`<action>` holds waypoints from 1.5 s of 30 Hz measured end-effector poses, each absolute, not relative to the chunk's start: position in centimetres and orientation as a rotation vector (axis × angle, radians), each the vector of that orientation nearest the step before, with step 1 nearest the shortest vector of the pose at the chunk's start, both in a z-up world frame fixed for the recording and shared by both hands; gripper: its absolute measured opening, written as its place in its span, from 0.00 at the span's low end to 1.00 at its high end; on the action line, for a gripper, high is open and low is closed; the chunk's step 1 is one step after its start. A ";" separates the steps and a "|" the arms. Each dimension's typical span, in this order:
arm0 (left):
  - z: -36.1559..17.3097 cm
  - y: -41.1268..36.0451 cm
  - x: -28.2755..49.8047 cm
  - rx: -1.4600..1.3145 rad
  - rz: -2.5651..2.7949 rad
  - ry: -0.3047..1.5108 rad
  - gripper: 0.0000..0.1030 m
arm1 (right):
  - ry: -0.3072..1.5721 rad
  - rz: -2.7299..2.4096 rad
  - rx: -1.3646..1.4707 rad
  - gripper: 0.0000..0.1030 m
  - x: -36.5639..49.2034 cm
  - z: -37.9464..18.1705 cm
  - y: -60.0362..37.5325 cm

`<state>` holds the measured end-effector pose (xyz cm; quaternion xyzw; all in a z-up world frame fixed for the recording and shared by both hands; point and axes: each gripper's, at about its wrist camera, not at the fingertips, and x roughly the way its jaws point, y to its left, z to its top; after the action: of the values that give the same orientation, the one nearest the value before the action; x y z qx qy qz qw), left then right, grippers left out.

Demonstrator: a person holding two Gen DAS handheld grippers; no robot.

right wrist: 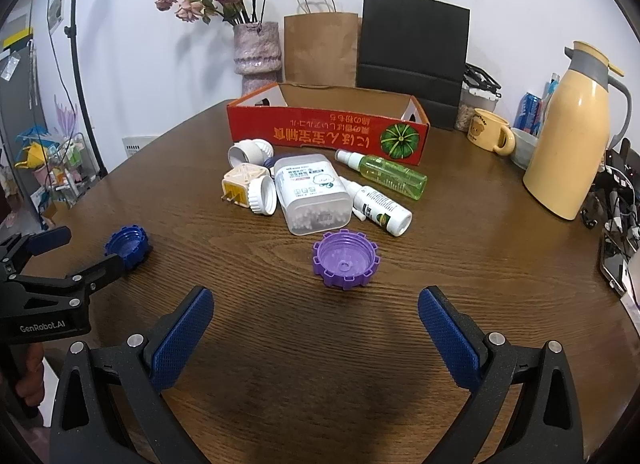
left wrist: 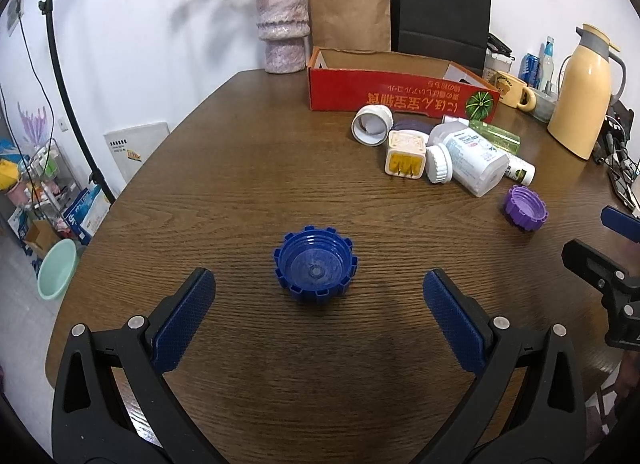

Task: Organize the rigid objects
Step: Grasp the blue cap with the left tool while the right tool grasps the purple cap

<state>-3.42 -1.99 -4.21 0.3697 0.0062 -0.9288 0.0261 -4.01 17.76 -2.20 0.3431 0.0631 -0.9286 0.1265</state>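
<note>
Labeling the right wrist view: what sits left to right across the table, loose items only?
Blue cap → plug adapter → white lid → cotton swab box → white spray bottle → bear mug → yellow thermos jug.

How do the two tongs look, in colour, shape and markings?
Both the left tongs and right tongs have black triangular frames with cut-outs, silver round bolts, and blue cross-hatched pads. In the right wrist view, the left tool's body carries white "GenRobot.AI" lettering.
</note>
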 end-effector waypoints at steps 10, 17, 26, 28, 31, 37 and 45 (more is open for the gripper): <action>-5.7 -2.9 -5.0 1.211 -2.812 0.053 1.00 | 0.183 -2.679 1.064 1.00 -5.7 -3.6 17.7; -6.6 -3.7 -6.1 1.241 -2.769 0.092 0.93 | 0.184 -2.670 1.095 1.00 -6.6 -4.4 17.8; -6.9 -3.8 -6.4 1.279 -2.767 0.133 0.67 | 0.185 -2.660 1.115 1.00 -7.3 -4.8 17.7; -6.9 -3.7 -6.5 1.287 -2.771 0.141 0.60 | 0.187 -2.657 1.116 1.00 -7.5 -4.8 17.7; -7.0 -3.6 -6.5 1.300 -2.774 0.147 0.50 | 0.187 -2.653 1.118 1.00 -7.6 -4.9 17.7; -6.5 -3.3 -6.4 1.281 -2.792 0.146 0.50 | 0.188 -2.649 1.126 1.00 -8.1 -5.0 17.8; -5.1 -3.0 -6.7 1.227 -2.819 0.124 0.50 | 0.196 -2.646 1.157 1.00 -9.4 -5.3 18.1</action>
<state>-6.71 -2.99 -5.10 0.3986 0.0402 -0.9157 0.0325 -9.37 18.09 -5.33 0.3965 0.0673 -0.9072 0.1233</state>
